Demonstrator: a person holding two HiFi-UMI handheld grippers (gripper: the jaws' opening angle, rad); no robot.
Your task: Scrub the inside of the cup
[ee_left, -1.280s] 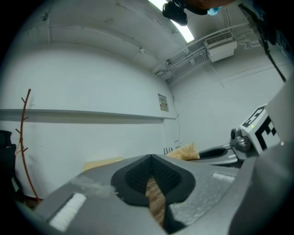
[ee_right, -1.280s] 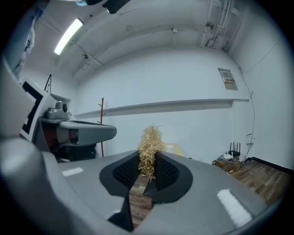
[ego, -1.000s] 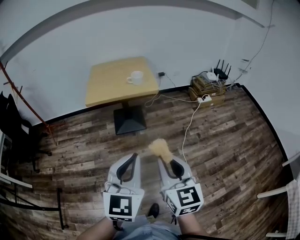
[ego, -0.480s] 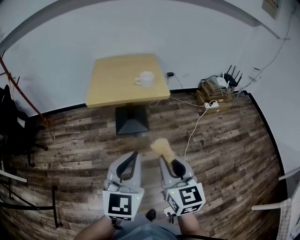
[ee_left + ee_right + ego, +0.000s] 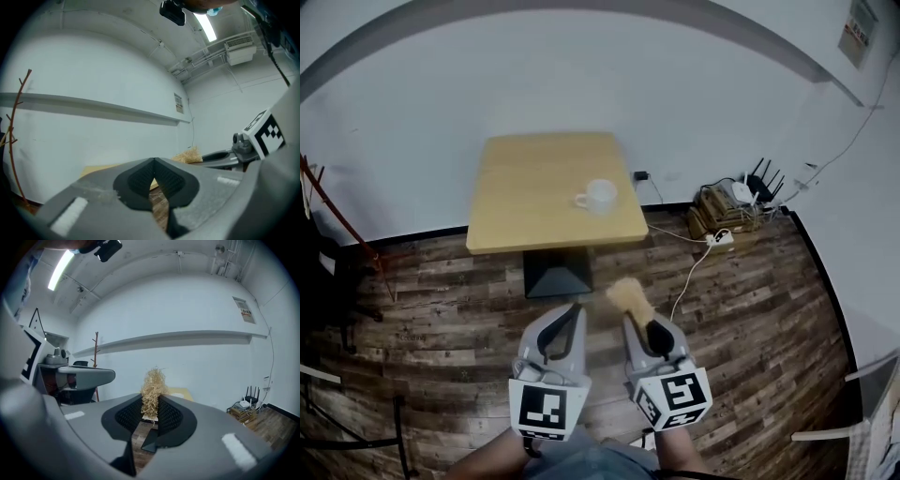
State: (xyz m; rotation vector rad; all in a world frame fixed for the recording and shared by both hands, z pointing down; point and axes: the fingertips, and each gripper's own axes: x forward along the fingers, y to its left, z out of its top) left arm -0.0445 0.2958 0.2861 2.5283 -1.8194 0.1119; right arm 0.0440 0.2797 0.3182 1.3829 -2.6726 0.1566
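Observation:
A white cup (image 5: 599, 196) with its handle to the left stands on the right side of a small wooden table (image 5: 525, 202) against the white wall. My right gripper (image 5: 634, 314) is shut on a tuft of straw-coloured scrubbing fibre (image 5: 628, 295), which sticks up between the pads (image 5: 151, 389). My left gripper (image 5: 571, 314) is shut with nothing in it, its pads (image 5: 166, 180) pressed together. Both grippers hang side by side over the wooden floor, well short of the table.
The table stands on a black pedestal base (image 5: 557, 272). A white cable (image 5: 689, 272) runs across the floor to a power strip and a pile of boxes with a router (image 5: 736, 202) at the right wall. A thin red stand (image 5: 16, 122) is at the left.
The view has advanced toward the table: table and cup sit lower and larger in the frame. Both grippers keep the same pose, the right one still holding the fibre tuft.

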